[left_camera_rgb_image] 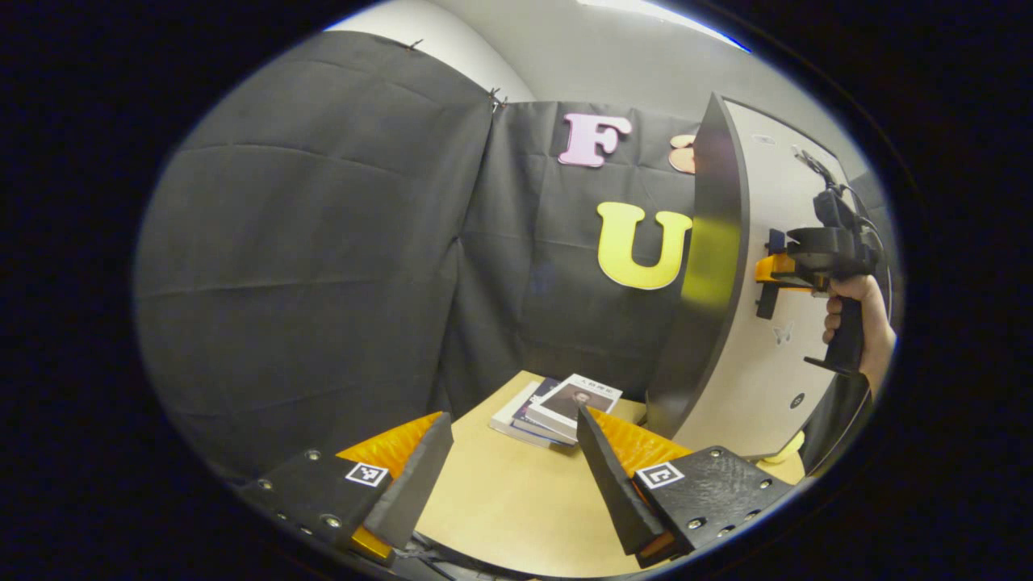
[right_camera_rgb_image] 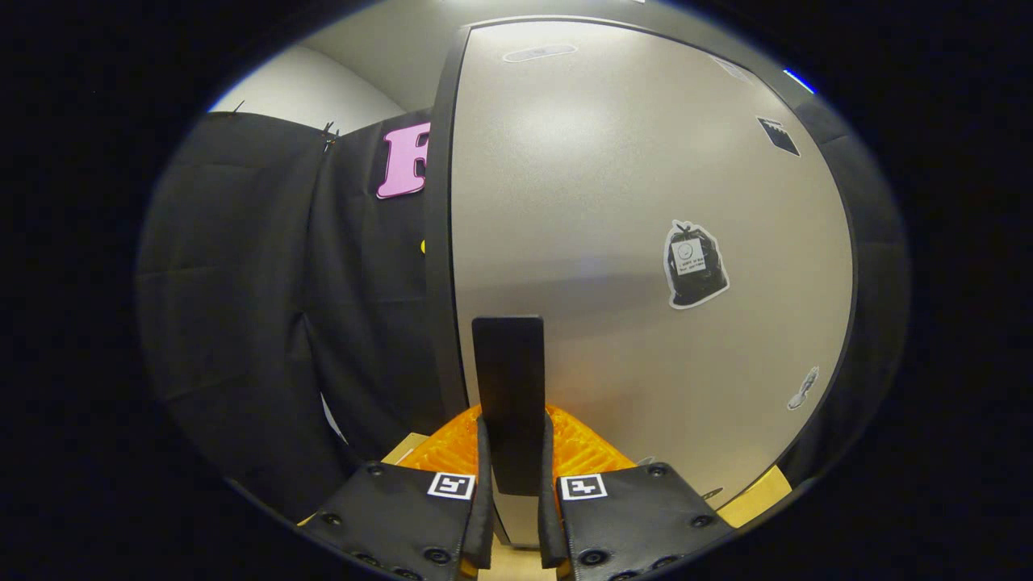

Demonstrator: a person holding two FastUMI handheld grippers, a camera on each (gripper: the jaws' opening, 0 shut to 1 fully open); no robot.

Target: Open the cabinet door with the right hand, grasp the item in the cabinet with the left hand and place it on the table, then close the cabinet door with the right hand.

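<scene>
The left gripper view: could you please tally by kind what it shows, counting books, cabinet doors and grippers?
Books, stacked on the table: 2
Cabinet door: 1
Grippers, left gripper and right gripper: 2
Total: 5

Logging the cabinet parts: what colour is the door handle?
Black: the handle stands against the pale grey door, clearest in the right gripper view, with the right gripper shut on it.

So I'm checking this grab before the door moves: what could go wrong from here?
The right gripper is shut on the door handle near the fingertips, so a pull at an angle might slip off. The cabinet door stands close to the books on the table, so it may sweep near them.
</scene>
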